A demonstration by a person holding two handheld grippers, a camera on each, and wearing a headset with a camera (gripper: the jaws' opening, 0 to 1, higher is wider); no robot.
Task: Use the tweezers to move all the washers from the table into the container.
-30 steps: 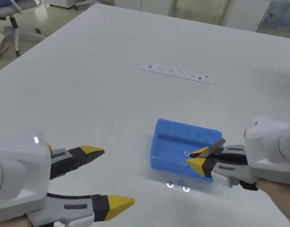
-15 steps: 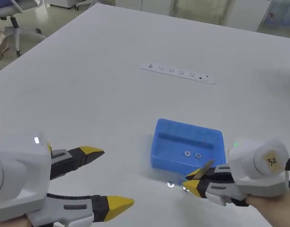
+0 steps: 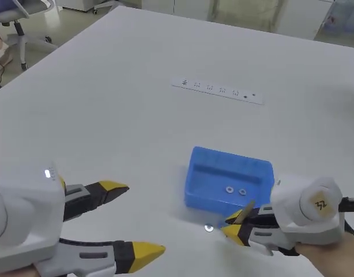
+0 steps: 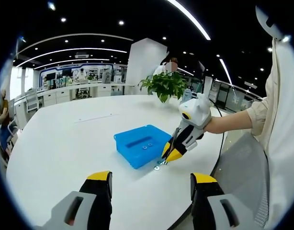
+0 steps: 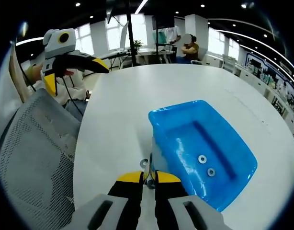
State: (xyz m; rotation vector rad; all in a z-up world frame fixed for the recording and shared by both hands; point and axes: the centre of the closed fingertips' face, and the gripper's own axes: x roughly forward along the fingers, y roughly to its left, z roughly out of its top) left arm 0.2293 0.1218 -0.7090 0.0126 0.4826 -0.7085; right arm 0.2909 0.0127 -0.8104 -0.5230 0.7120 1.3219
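The blue container (image 3: pixel 230 173) sits on the white table (image 3: pixel 136 115) with two washers (image 3: pixel 229 189) in it. Another washer (image 3: pixel 208 228) lies on the table just in front of it. My right gripper (image 3: pixel 230 228) is low by the container's near wall, shut on the tweezers (image 3: pixel 247 211). In the right gripper view the tweezers (image 5: pixel 150 160) reach past the gripper (image 5: pixel 147 178) to a washer (image 5: pixel 143 163) beside the container (image 5: pixel 185 124); I cannot tell whether they grip it. My left gripper (image 3: pixel 134 218) hangs open at the left, holding nothing.
A white power strip (image 3: pixel 217 89) lies further back on the table. The table's near edge runs close under both grippers. An office chair (image 3: pixel 15 17) stands off the far left corner. In the left gripper view a potted plant (image 4: pixel 166 86) stands behind the container (image 4: pixel 140 143).
My right gripper has moved from over the container down to the table in front of it. A second washer now shows inside the container. The left gripper has stayed put.
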